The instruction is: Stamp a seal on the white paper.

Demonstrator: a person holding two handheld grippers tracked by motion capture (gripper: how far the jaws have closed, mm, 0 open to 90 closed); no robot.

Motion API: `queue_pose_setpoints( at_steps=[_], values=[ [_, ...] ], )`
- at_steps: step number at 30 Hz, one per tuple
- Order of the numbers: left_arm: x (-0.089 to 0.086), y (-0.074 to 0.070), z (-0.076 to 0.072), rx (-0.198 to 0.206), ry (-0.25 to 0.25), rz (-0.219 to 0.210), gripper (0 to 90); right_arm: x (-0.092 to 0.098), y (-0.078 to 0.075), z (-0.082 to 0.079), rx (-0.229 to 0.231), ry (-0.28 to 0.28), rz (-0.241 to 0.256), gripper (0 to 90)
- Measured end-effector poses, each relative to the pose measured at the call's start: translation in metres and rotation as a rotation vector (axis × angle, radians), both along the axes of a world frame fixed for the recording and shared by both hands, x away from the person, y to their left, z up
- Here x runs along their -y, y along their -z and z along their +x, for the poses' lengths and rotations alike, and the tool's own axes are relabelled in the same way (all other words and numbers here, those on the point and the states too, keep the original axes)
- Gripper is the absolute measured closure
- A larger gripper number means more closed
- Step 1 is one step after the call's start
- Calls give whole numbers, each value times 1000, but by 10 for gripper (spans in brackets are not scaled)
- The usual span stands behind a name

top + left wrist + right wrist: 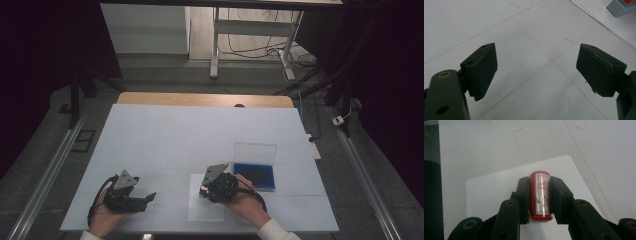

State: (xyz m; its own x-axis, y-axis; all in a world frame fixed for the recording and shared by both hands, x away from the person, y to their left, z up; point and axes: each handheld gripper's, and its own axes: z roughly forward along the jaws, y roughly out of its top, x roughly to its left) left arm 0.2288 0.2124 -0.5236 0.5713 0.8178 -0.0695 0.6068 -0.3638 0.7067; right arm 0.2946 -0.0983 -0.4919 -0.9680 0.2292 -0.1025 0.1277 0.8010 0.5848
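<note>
My right gripper [540, 197] is shut on a red stamp [541, 195] with a clear label of red characters, held over a white sheet of paper [494, 187]. In the high view the right gripper [205, 190] sits over the paper [205, 207] near the table's front, and the stamp [203, 190] shows as a small red spot at its tip. My left gripper [536, 67] is open with nothing between its jaws, low over the white table. In the high view the left gripper [149, 197] rests at the front left, pointing right.
An open blue ink pad case [254, 175] with its clear lid raised stands right of the paper. The white table cover [200, 130] ends at a wooden edge [205, 99] at the back. A grey and red object [621, 6] shows at the left gripper view's top right.
</note>
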Motion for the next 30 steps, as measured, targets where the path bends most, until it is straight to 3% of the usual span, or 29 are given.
queue_pose_setpoints(
  at_steps=[4,7,30],
  values=[
    [0,0,0,1,-2,0,177,0,0,0,4,-4,-4,694],
    [0,0,0,1,-1,2,177,-2,1,-2,34,-1,-35,685],
    [1,1,0,-3,0,6,178,-2,4,8,-57,3,-31,703]
  ],
)
